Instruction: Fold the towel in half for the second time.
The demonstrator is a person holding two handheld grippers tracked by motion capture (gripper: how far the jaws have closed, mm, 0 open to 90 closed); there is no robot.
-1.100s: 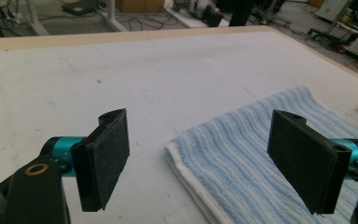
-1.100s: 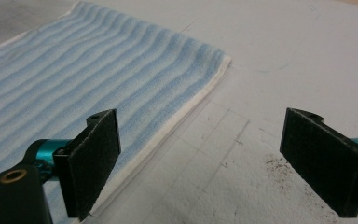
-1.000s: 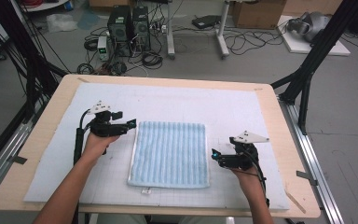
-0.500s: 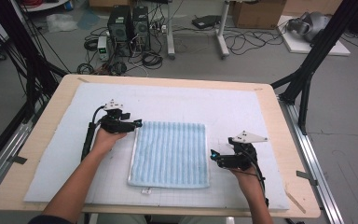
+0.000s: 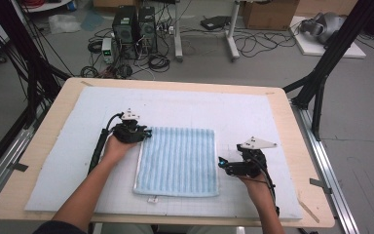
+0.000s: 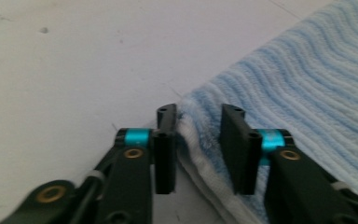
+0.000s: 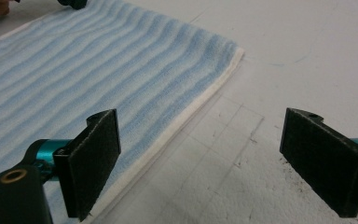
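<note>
Left gripper, which a second ago stood off the towel's corner with jaws wide, now sits on that corner at about 10 o'clock of the cloth, and its jaws have just been closing on the raised hem between them without yet pinching it, so a lift or fold looks imminent. Right gripper waits, jaws wide apart, at the 4 o'clock edge. Flat at the centre of the white surface, the towel runs its slightly longer axis and stripes from 12 to 6 o'clock.

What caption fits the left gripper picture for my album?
Left gripper closing its jaws around the blue towel's corner on the white mat.
</note>
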